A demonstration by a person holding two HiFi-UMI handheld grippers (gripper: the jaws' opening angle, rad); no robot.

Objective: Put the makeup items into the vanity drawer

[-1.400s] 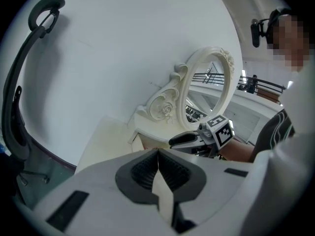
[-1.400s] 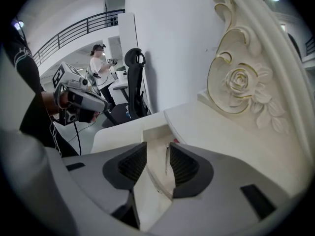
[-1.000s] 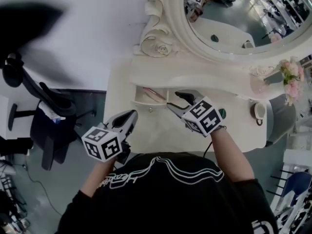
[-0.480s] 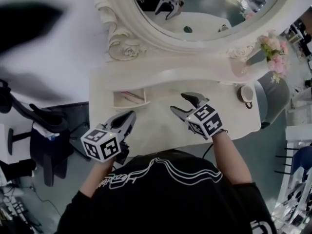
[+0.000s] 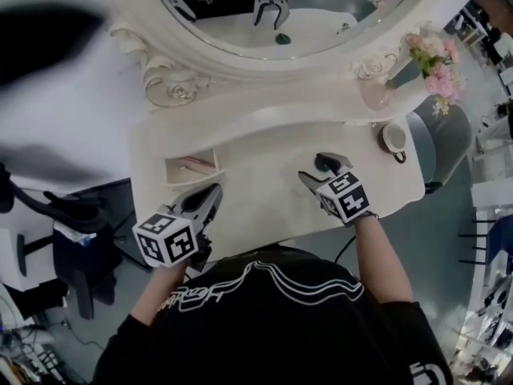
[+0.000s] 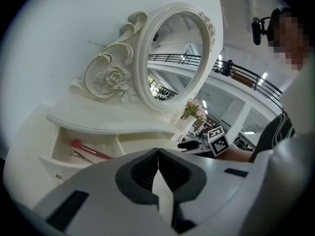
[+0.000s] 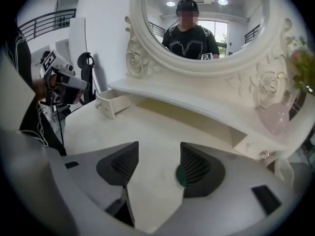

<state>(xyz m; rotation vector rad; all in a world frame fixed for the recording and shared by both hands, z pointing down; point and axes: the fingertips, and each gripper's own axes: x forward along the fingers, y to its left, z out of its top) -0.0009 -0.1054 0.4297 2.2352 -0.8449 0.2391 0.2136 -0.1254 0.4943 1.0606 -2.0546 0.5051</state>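
Now, the left gripper [image 6: 157,154] hangs over the near left edge of the white desk [image 5: 264,207]. Its fingers [image 6: 140,173] are pressed together, tip to tip, with nothing between them. Just beyond it the little drawer [image 6: 59,151] stands pulled out under the shelf at the left end of the vanity. Inside lies a slim red stick [image 6: 92,150], with a thin metal piece just in front of it that is too small to name. From the head view, the drawer [image 5: 191,169] sits just ahead of the left gripper [image 5: 212,192] and well apart from the other one.

Over on the right half of the desk, the right gripper [image 7: 158,147] is low above the top with its fingers [image 7: 120,166] spread and only bare desk in the gap. A small round green item [image 7: 180,176] peeks out at the inner edge of the right-hand finger, lying on the desk. Whether finger and item touch, I cannot tell. From the head view, this right gripper [image 5: 315,167] points toward the back of the desk.

Behind it all rises the big oval mirror [image 5: 280,10] in its carved frame. It reflects the person and a marker cube. At the far right end stand pink flowers [image 5: 433,54], with a cup [image 5: 393,137] near them.
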